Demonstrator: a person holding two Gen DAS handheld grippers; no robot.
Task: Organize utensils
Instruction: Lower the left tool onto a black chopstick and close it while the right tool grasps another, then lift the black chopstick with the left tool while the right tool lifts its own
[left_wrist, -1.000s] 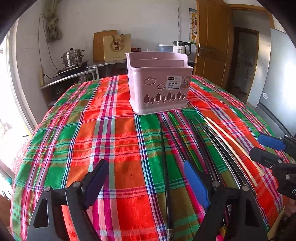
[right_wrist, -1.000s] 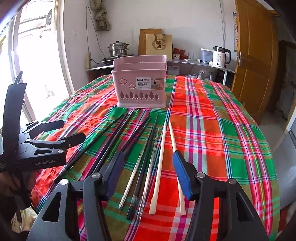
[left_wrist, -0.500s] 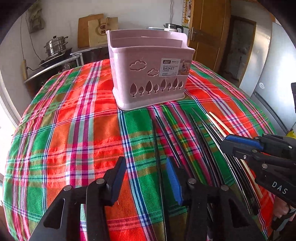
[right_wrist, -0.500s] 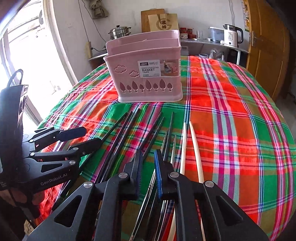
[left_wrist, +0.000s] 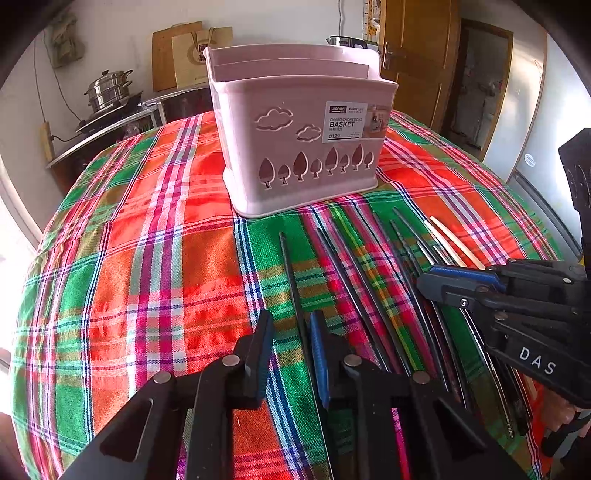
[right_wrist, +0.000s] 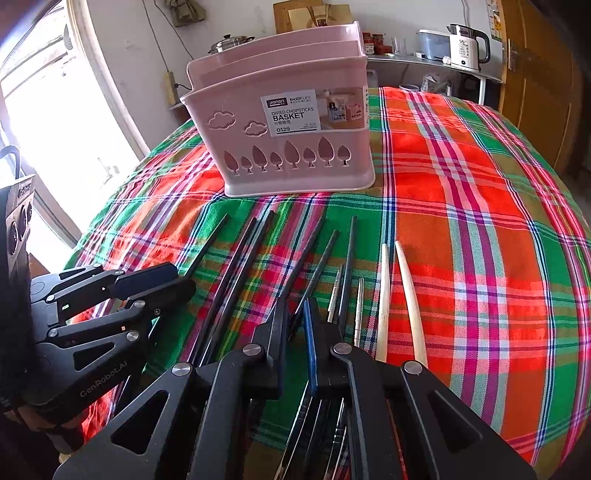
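A row of chopsticks lies fanned on the near half of the desk (left_wrist: 155, 229), which is covered by a red, green and pink plaid cloth. Most are dark; the leftmost dark chopstick (left_wrist: 291, 280) lies a little apart from the others, and two pale wooden chopsticks (right_wrist: 397, 295) close the row on the right, with two thin metal ones (right_wrist: 347, 295) just left of them. Their far tips point toward the pink chopstick basket (right_wrist: 291, 147), which stands upright farther back near the middle of the desk, with cloud and tree cut-outs and a white label on its near wall; dividers show inside its rim.

The left gripper (left_wrist: 290, 325) is low over the leftmost dark chopstick. Its fingers stand narrow and are closing, the chopstick running between them close against the blue-padded right finger; whether the pads press it yet cannot be told. The right gripper (right_wrist: 295, 306) is low over the middle of the row, its fingers nearly together and closing around a dark chopstick (right_wrist: 317, 273) whose far end sticks out beyond the tips; the grip looks closed on it.

Behind the desk, a steel steamer pot (left_wrist: 109, 88) sits on a stove at far left, a paper bag (left_wrist: 201, 51) leans against the wall, a white kettle (right_wrist: 467, 46) stands on a counter, and a wooden door (left_wrist: 417, 55) is at far right.
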